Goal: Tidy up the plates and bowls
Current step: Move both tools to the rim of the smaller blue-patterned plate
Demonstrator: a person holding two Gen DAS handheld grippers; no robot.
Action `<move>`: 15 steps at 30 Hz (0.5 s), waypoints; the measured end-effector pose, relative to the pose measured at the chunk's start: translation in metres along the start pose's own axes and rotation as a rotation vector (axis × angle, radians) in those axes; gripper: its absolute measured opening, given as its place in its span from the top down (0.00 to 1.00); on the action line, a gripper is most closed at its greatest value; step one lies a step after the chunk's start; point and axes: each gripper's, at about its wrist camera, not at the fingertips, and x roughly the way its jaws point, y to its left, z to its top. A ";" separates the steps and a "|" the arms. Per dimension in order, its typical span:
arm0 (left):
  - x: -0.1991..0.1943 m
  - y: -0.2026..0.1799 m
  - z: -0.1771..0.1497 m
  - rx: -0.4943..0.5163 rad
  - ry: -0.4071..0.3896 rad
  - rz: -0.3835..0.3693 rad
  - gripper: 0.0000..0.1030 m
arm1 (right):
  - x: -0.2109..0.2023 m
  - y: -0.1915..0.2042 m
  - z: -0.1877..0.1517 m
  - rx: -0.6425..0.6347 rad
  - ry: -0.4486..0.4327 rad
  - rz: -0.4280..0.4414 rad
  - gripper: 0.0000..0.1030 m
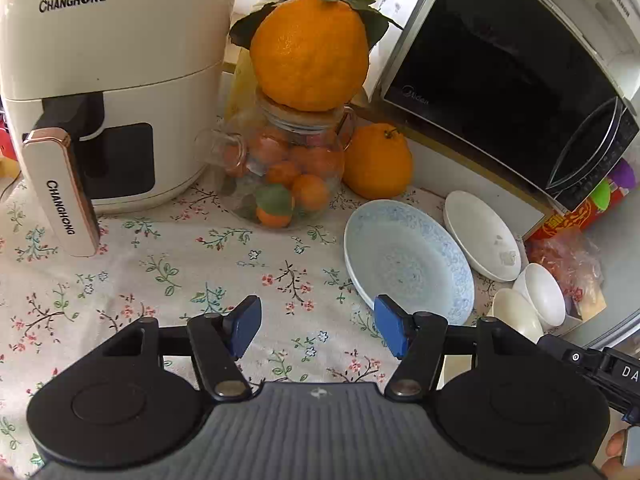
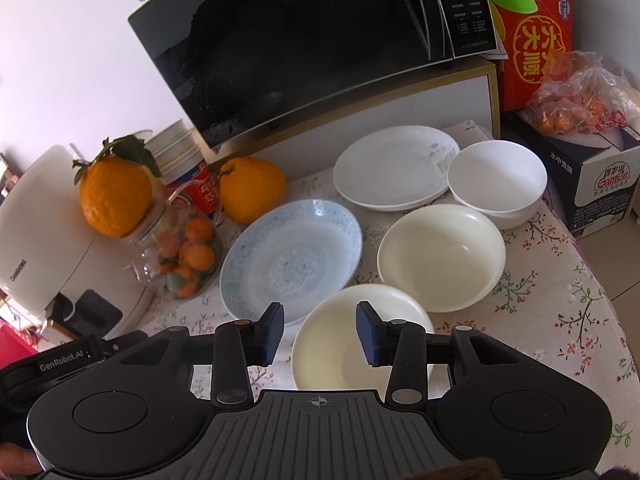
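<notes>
— What's nearest on your side?

— My right claw (image 2: 320,332), blue pads apart and gripping nothing, tilted down over a smooth cream bowl (image 2: 340,344) on the worktop (image 2: 560,300) with its flowered cloth. My left claw (image 1: 318,330) stands wider apart, also empty, angled down over bare cloth.

— And the dishes?

— Just past the near bowl sits a shallow pale-blue plate (image 2: 292,260) with a fine printed pattern, glossy. To its right, a second cream bowl (image 2: 440,258), rounder and deeper. Behind those, a flat white plate (image 2: 394,168) with a faint grey motif, its rim touching a small white bowl (image 2: 496,184).

— Farther back?

— A glass jar (image 1: 280,172) of small oranges with a big knobbly orange (image 1: 310,52) on its lid, a cream air fryer (image 1: 112,80), and a black-fronted microwave (image 2: 312,40).
</notes>
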 end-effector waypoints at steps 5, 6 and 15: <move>0.027 -0.004 0.009 -0.065 0.037 -0.025 0.40 | 0.027 -0.002 0.027 0.016 0.015 0.061 0.44; 0.031 -0.006 0.010 -0.075 0.040 -0.027 0.39 | 0.036 -0.002 0.031 0.027 0.032 0.079 0.44; 0.072 -0.021 0.022 -0.079 0.048 0.009 0.31 | 0.097 0.001 0.043 -0.018 0.100 0.037 0.51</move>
